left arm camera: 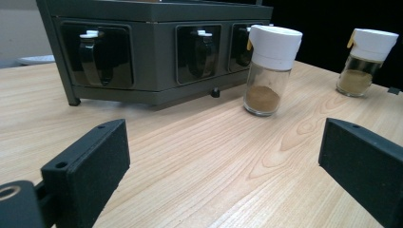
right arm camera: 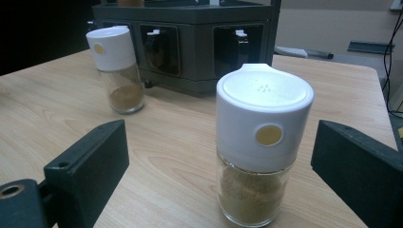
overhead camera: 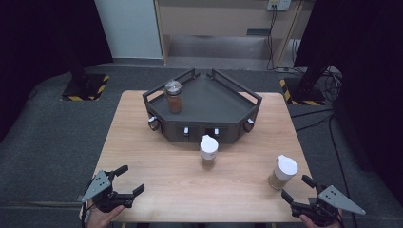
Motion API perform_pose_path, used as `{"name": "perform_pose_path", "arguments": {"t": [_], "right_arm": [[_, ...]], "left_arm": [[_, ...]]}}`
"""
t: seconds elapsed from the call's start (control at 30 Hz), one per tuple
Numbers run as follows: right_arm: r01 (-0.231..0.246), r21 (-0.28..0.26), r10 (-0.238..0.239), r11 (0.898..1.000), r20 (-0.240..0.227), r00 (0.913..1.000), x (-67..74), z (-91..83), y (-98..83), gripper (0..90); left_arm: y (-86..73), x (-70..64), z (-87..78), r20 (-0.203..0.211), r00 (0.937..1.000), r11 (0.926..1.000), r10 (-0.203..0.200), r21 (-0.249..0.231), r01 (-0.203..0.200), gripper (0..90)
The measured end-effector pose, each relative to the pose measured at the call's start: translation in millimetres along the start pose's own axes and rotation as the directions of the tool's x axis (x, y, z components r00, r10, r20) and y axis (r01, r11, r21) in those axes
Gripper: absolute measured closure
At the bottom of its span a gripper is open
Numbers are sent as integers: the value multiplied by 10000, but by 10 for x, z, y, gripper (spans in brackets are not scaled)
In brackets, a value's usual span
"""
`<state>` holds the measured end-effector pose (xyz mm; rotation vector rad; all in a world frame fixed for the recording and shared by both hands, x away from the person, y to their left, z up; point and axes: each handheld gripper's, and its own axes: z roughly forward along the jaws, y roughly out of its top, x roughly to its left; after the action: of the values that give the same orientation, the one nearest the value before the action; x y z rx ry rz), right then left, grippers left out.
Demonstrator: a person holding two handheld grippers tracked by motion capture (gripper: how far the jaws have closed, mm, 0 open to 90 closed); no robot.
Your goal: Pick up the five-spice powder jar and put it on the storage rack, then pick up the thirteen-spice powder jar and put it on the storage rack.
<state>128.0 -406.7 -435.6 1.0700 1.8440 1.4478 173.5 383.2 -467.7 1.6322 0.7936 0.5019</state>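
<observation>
Spice jar [overhead camera: 282, 172] with a white shaker cap, standing upright near the right front corner of the surface [overhead camera: 157, 156]; in the right gripper view the same jar [right arm camera: 259, 142] stands between the two black jaws, which are spread wide and clear of the glass on both sides. The right tongs [overhead camera: 296, 188] thus hold nothing yet. The left tongs [overhead camera: 131, 179], at the left front corner, are likewise wide and empty, and look toward a second jar [overhead camera: 208, 151] in front of the dark rack [overhead camera: 247, 97] at the back of the surface; a third jar with a metal lid [overhead camera: 174, 96] stands on the rack's tray. We judge the step in hand to be the grasp of the right jar. To do it well, we would bring the pads level onto the glass body below the cap, centre the jar between them, and close evenly so that it neither tips nor slides.
</observation>
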Motion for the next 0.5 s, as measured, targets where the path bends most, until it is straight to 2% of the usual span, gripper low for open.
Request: {"name": "perform_pose_path", "arguments": {"t": [0.5], "right_arm": [[-22, -29, 22, 10000, 1, 10000, 0, -3, -2, 50]], "left_arm": [[-2, 20, 2, 214, 9998, 10000, -7, 21, 7, 15]]}}
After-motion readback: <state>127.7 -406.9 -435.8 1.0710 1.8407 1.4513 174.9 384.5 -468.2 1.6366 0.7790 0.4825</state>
